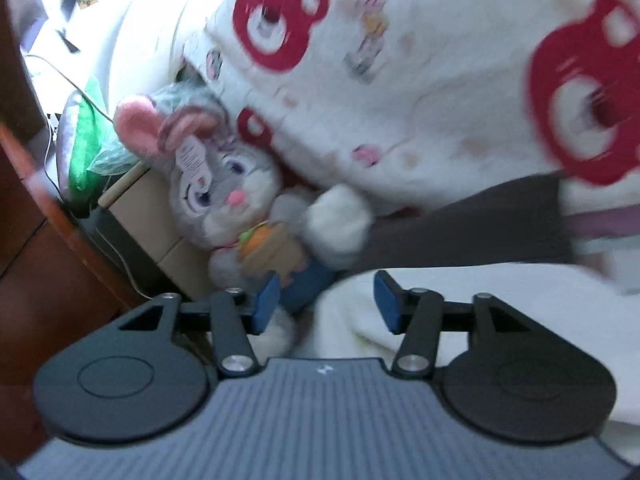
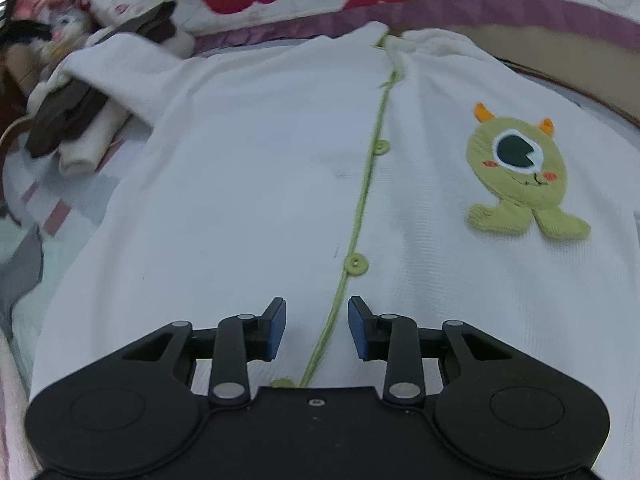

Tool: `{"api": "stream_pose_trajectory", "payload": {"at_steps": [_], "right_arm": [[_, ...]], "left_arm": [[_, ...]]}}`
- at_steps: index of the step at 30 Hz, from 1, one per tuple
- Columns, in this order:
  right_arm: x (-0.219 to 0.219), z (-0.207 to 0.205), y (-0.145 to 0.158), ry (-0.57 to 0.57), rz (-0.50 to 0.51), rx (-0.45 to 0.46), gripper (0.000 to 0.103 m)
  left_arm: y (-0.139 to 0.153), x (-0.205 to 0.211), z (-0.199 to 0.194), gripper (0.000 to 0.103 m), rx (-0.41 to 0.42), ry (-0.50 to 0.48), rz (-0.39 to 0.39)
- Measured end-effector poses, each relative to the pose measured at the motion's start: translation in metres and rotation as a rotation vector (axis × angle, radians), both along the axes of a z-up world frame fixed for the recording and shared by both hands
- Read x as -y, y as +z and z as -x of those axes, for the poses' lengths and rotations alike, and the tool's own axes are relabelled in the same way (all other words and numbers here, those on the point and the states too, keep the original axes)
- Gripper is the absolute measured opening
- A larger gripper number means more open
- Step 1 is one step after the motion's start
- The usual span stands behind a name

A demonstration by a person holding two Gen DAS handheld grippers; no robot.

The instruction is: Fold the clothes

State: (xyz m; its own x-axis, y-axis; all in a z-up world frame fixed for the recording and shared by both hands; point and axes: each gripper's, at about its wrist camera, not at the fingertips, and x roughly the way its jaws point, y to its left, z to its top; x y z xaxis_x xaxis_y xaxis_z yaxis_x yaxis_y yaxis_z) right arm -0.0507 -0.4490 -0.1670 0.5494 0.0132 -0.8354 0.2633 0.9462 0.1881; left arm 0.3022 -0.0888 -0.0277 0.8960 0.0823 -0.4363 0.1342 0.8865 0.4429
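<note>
- Your white cardigan (image 2: 248,168) lies flat, buttoned face up, on the bed; one sleeve (image 2: 116,76) is already flopped inward near the top left.
- Your right gripper (image 2: 317,330) hangs over the green placket (image 2: 360,208), jaws apart and empty. Pinch there and you may catch only the top layer, so the front lifts off the back.
- Your left gripper (image 1: 324,300) is also parted, holding nothing, beside the plush rabbit (image 1: 224,184). Close carelessly and you may snag the toy or the bear-print quilt (image 1: 400,80).
</note>
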Motion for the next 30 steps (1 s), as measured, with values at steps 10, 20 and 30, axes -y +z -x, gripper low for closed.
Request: {"api": "stream_pose_trajectory", "payload": {"at_steps": [10,20,30], "right_arm": [[0.006,0.005,-0.013,-0.113,-0.106,0.005,0.046],[0.015,0.02,-0.016,-0.185,-0.272,0.029,0.035],[-0.011,0.037,0.028,-0.089,-0.101,0.236,0.006]], "left_arm": [[-0.091,0.068,0.155,0.077,-0.398,-0.272,0.267],[-0.138,0.112,0.203,0.076,-0.493,-0.382,0.097],[-0.143,0.12,0.214,0.076,-0.495,-0.375,0.024]]}}
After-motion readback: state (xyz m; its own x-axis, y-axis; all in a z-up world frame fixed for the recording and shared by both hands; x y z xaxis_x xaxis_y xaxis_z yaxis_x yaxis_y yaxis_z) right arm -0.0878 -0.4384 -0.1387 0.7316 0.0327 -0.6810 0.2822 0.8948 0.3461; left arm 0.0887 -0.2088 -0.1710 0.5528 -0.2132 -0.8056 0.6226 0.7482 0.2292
